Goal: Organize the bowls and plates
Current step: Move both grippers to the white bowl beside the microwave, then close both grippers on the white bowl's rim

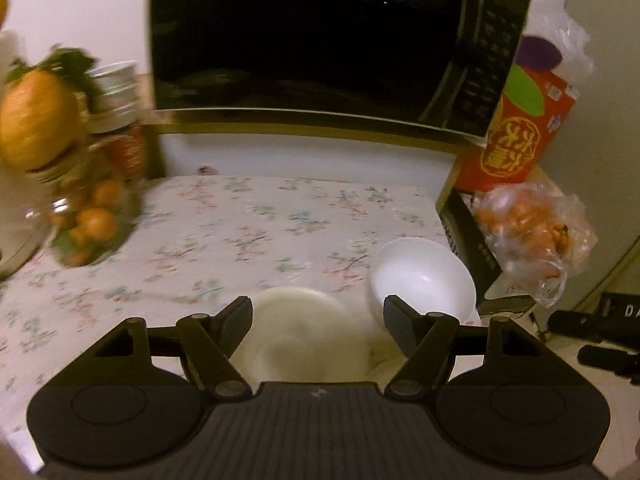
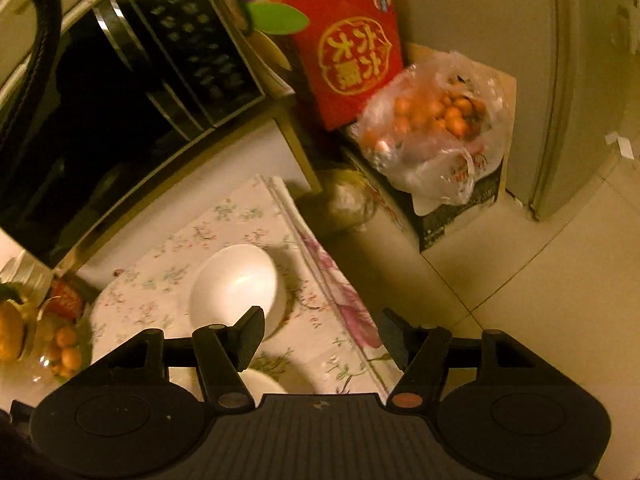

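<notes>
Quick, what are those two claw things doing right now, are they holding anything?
Left gripper: open, holding nothing; a white plate lies below it.
Right gripper: open, holding nothing; the white bowl sits just beyond its left finger.

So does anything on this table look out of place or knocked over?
Nothing looks spilled or broken. The white bowl stands upright near the table's right edge, apart from the plate beside it. The only untidy spot is the bag of oranges slumped on a box off the table.
</notes>
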`<state>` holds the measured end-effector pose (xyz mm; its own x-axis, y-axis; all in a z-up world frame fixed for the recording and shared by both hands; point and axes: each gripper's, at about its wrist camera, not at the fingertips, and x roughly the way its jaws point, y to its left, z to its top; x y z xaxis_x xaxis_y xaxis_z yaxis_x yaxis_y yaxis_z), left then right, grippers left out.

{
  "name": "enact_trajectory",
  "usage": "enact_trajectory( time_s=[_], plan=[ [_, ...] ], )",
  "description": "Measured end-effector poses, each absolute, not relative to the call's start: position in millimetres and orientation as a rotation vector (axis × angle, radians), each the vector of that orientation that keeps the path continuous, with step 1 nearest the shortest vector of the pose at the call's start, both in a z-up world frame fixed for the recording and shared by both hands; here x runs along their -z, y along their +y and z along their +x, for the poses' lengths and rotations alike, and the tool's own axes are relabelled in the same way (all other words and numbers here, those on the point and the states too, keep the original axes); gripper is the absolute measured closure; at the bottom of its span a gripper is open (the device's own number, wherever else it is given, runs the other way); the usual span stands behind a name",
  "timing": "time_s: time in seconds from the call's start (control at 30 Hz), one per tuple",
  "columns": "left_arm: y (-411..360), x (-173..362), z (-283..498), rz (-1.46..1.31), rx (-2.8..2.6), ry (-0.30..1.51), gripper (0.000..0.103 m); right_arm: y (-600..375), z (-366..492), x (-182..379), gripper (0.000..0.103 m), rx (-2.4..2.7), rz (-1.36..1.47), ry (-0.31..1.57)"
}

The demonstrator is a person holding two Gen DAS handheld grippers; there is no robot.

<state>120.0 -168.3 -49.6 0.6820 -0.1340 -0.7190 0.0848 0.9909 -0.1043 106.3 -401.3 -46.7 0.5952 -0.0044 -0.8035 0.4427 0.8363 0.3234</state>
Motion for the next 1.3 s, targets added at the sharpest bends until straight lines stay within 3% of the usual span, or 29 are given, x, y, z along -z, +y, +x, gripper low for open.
enact_trajectory(
  time_s=[0.17,0.23,0.33,0.57,0.7,0.77,0.8,0.83,0.9,1.3],
  plan=[
    [-184,63,148,-0.087,0.129,0.845,0.034,-410,120,60,0.042,0.265,0.597,0.926],
    [-186,69,157,-0.120,0.134,0.872,0.043,-407,126,64,0.043,0.241,0.604,0.930],
    [-190,77,166,-0.134,0.145,0.893,0.047,-401,137,70,0.043,0.200,0.588,0.935],
    [-195,93,186,-0.148,0.148,0.931,0.056,-389,164,92,0.056,0.166,0.637,0.978],
    [-202,102,193,-0.128,0.162,0.955,0.067,-379,178,104,0.069,0.176,0.606,1.010],
    [-206,105,194,-0.100,0.179,0.964,0.079,-378,180,109,0.077,0.183,0.601,1.024],
    [-209,106,194,-0.084,0.189,0.966,0.091,-379,180,111,0.085,0.191,0.606,1.031],
    [-211,105,192,-0.071,0.200,0.967,0.093,-380,180,114,0.092,0.195,0.615,1.036],
    [-213,103,191,-0.055,0.201,0.963,0.097,-382,180,116,0.096,0.190,0.643,1.039],
    [-194,53,158,-0.093,0.177,0.864,0.099,-374,166,71,0.097,0.133,0.615,0.952]
  ],
)
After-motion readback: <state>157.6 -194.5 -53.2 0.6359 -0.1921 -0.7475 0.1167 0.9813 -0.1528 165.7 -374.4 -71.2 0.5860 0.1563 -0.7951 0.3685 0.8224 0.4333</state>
